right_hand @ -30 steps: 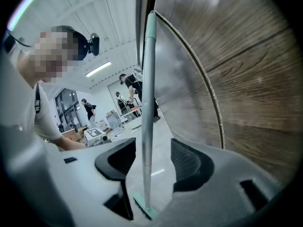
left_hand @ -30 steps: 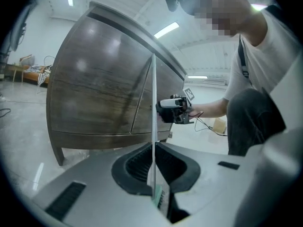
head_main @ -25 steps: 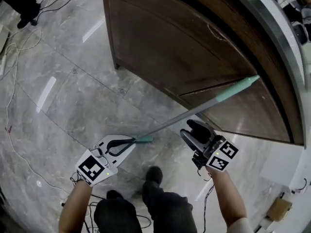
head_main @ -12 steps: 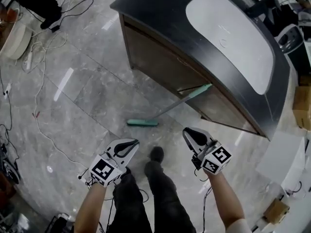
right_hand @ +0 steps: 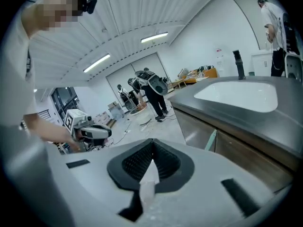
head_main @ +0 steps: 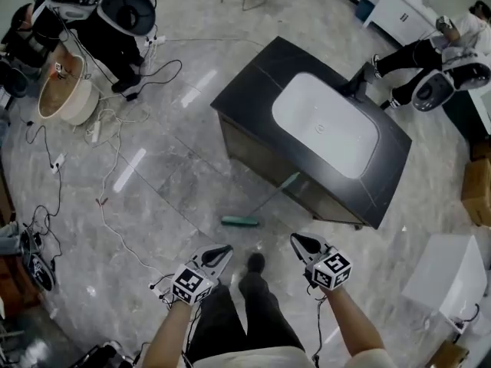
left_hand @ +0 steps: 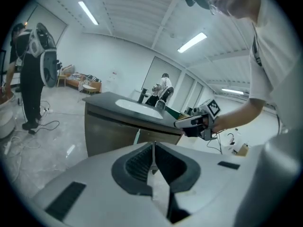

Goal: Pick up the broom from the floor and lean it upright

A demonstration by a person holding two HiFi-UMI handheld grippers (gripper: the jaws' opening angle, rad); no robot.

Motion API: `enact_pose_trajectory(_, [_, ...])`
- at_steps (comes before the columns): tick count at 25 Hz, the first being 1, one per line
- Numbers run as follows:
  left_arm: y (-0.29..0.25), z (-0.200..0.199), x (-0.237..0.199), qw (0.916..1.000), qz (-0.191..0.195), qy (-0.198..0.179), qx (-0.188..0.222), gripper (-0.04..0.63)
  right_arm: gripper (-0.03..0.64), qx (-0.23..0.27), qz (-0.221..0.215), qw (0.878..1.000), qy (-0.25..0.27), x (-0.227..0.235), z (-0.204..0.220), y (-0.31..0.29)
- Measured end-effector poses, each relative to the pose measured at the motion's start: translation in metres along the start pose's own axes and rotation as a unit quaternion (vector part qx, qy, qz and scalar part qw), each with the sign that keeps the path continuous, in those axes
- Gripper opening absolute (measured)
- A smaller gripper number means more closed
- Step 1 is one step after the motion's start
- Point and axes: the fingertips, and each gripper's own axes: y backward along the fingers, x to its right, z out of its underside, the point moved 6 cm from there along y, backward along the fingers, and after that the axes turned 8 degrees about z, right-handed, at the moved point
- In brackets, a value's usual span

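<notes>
Now broom (head_main: pixel 240 221) leans against sink cabinet (head_main: pixel 249 150), cables (head_main: pixel 116 159) nearby; left gripper (head_main: pixel 227 248) pinched together, right gripper (head_main: pixel 295 238) just closed, both empty.

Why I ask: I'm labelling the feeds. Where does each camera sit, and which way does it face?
Head view: on the person's head, steeply down at floor, broom and counter; forearms, legs, left claw, right claw show.
Left gripper view: on the left claw, facing the counter; right claw, arm and torso show.
Right gripper view: on the right claw, just closed empty, facing the counter; left claw shows.
Shared: all see the counter's basin.
</notes>
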Motion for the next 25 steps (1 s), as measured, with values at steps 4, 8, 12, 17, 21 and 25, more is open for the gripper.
enact_pose_trajectory(4, [0.03,-0.046,0.045,0.9997,-0.021,0.001,0.013,0.017,0.002,0.004,0.001,1.0,0.013,-0.022,-0.039,0.043])
enact_pose_trajectory(8, [0.063,-0.071,0.088,0.9968,-0.056,0.035,0.046,0.017,0.002,0.014,0.019,1.0,0.02,-0.037,-0.07,0.083])
enact_pose_trajectory(12, [0.104,-0.084,0.136,0.9933,-0.081,0.043,0.07,0.017,0.002,0.025,0.009,0.999,0.047,-0.073,-0.095,0.119])
enact_pose_trajectory(17, [0.137,-0.076,0.19,0.9901,-0.101,0.034,0.091,0.017,0.002,0.047,0.002,0.996,0.079,-0.114,-0.096,0.162])
enact_pose_trajectory(21, [0.162,-0.06,0.234,0.9866,-0.11,0.034,0.116,0.017,0.002,0.049,-0.001,0.995,0.088,-0.147,-0.072,0.194])
enact_pose_trajectory(25, [0.188,-0.033,0.285,0.9849,-0.118,0.035,0.122,0.017,0.002,0.041,0.003,0.994,0.1,-0.186,-0.037,0.233])
